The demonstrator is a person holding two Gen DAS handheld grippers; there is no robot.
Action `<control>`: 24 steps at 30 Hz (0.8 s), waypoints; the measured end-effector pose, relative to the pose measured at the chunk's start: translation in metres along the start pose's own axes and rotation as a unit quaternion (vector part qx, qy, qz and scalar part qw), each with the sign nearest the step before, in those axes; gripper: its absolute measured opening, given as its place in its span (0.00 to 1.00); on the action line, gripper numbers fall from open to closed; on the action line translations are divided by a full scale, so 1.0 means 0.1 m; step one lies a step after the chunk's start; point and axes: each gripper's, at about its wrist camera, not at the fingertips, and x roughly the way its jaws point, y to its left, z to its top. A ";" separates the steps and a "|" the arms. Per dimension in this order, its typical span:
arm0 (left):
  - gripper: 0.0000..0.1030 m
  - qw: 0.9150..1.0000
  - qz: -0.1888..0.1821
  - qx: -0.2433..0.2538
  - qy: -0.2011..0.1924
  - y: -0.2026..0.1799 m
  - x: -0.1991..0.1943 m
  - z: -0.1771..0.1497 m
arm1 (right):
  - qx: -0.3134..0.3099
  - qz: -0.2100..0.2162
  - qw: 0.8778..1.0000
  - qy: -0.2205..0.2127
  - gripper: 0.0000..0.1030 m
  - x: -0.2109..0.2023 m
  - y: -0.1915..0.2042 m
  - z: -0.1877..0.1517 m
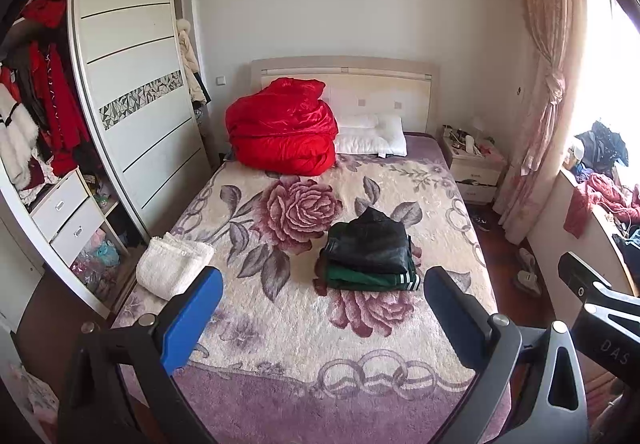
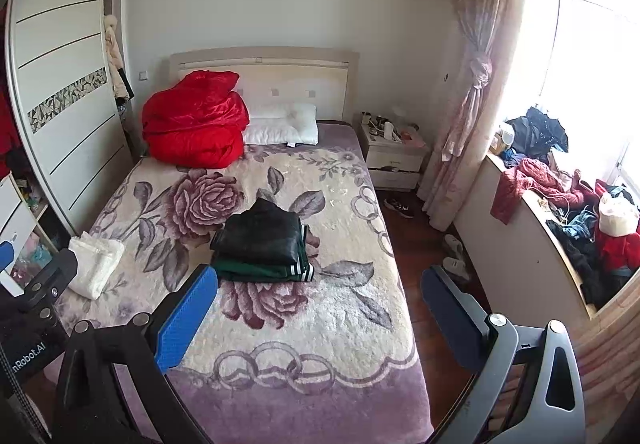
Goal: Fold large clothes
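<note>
A folded black garment (image 1: 370, 246) lies on top of a folded green garment with white stripes (image 1: 372, 279) in the middle of the bed (image 1: 288, 328). The same stack shows in the right wrist view, black (image 2: 260, 236) over green (image 2: 264, 271). A folded white garment (image 1: 172, 269) lies at the bed's left edge, also seen in the right wrist view (image 2: 96, 264). My left gripper (image 1: 322, 308) is open and empty, held above the foot of the bed. My right gripper (image 2: 318, 308) is open and empty, to the right of the left one.
A bundled red quilt (image 1: 282, 128) and white pillows (image 1: 372, 134) lie at the headboard. An open wardrobe (image 1: 52, 148) stands left. A nightstand (image 2: 394, 156), tied curtain (image 2: 472, 92), and a ledge piled with clothes (image 2: 560, 200) stand right. Shoes (image 2: 456, 256) lie on the floor.
</note>
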 end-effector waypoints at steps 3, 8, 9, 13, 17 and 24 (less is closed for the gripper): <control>1.00 1.000 -0.001 0.001 -0.001 0.01 0.00 0.00 | -0.001 -0.001 1.000 0.000 1.00 0.00 0.01 0.00; 1.00 1.000 -0.003 0.001 -0.001 0.01 -0.01 -0.01 | 0.000 -0.001 1.000 0.000 1.00 0.00 0.03 -0.04; 1.00 1.000 -0.002 0.001 -0.001 0.01 -0.02 -0.01 | 0.000 -0.001 1.000 0.000 1.00 -0.01 0.02 -0.06; 1.00 1.000 -0.001 0.000 -0.002 0.02 -0.02 -0.01 | 0.002 0.000 1.000 0.000 1.00 -0.02 0.01 -0.07; 1.00 1.000 -0.001 0.001 -0.001 0.04 -0.04 -0.02 | 0.001 0.000 1.000 0.000 1.00 -0.01 0.01 -0.07; 1.00 1.000 0.000 0.000 -0.004 0.06 -0.07 -0.03 | 0.003 0.000 1.000 -0.001 1.00 -0.03 0.00 -0.08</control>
